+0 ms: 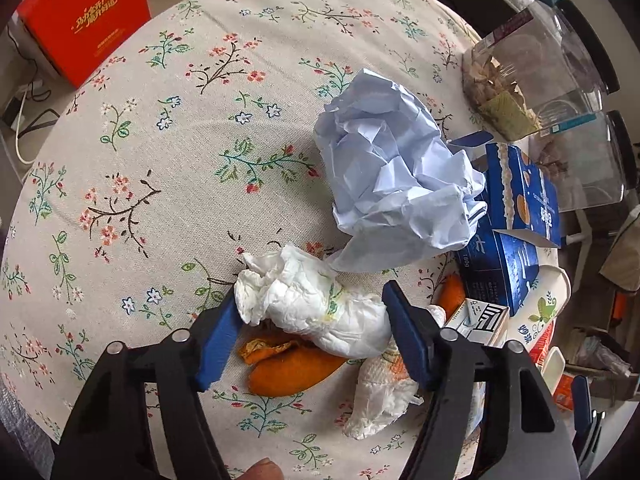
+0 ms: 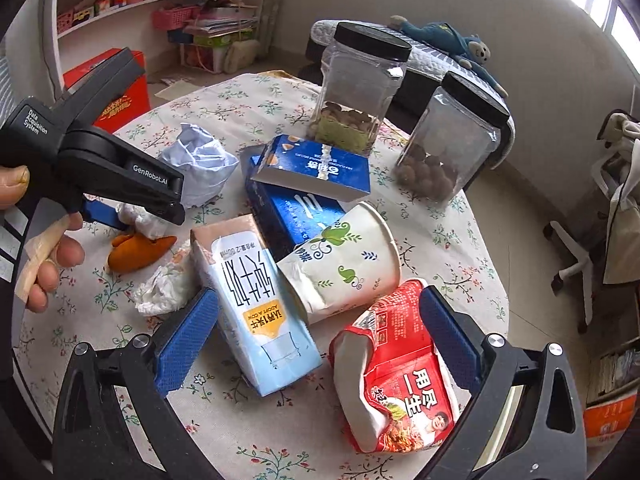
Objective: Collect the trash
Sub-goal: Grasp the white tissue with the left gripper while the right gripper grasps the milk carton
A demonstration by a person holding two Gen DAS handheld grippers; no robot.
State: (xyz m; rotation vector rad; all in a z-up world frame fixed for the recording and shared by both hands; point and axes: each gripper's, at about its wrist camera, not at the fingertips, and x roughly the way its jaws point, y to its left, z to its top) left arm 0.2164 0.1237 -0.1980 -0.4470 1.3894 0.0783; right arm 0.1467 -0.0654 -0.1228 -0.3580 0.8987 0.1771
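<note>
The left gripper (image 1: 312,328) is clamped across the middle of a white tissue wad (image 1: 316,300) lying atop the orange peel (image 1: 292,372), judged light, soft and compressible; the right gripper (image 2: 316,340) stands apart, empty.

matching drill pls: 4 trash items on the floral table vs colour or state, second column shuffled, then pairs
Items:
1. crumpled paper
2. tissue wad
3. milk carton
4. noodle cup

Descriptions:
A. red, crushed, lying beside the right tool's far finger
B. pale blue, loose on the cloth
C. white, between the left tool's blue pads
D. light blue and white, lying on its side

Pairs: 1-B, 2-C, 3-D, 4-A
</note>
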